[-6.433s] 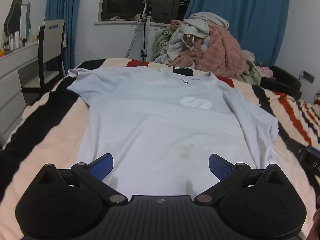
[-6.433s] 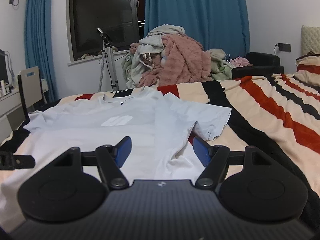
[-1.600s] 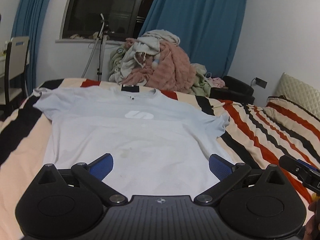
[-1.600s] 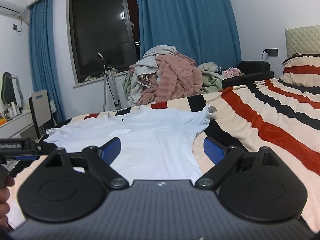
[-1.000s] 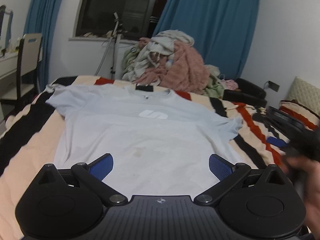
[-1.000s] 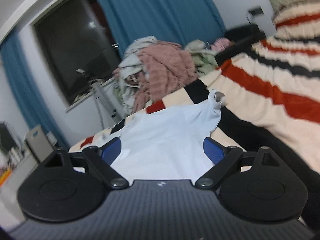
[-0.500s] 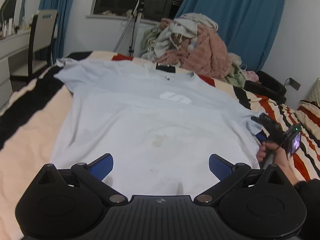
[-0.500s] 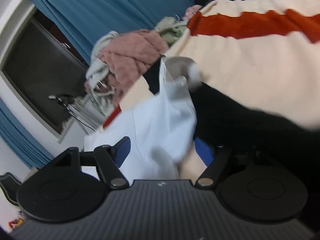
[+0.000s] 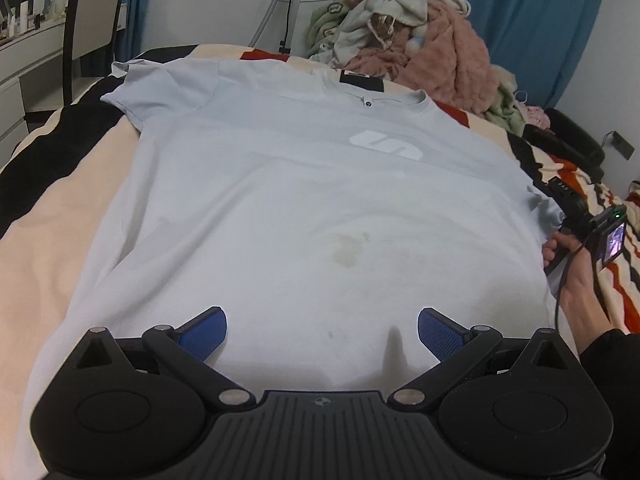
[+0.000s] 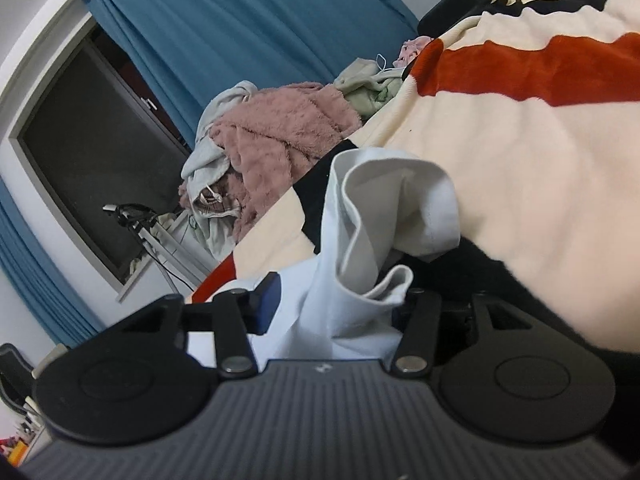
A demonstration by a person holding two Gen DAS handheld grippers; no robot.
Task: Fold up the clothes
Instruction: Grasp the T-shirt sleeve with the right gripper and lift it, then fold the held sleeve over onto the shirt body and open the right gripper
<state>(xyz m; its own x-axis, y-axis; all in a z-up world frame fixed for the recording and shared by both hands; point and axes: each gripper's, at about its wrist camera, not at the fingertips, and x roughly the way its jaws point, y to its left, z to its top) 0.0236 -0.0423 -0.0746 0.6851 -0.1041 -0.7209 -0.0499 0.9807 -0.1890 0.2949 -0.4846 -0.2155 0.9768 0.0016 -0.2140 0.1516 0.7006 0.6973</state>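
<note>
A pale blue T-shirt (image 9: pixel 288 200) with a white logo and a yellowish stain lies flat, front up, on the striped bed. My left gripper (image 9: pixel 322 330) is open and empty, hovering over the shirt's hem. My right gripper (image 10: pixel 332 304) is tilted at the shirt's right sleeve (image 10: pixel 384 216); the sleeve's bunched cloth sits between its narrowed fingers. In the left wrist view the right gripper (image 9: pixel 568 204) shows at the shirt's right edge, held by a hand.
The bed has a cream, black and red striped blanket (image 9: pixel 52 216). A heap of clothes with a pink fleece (image 9: pixel 424 40) sits beyond the collar. A chair (image 9: pixel 92 24) and desk stand at left, a tripod by the window.
My right gripper has swung low to the right sleeve, tilted, and narrowed its fingers around the cloth. My left gripper has dipped closer over the hem and stays open.
</note>
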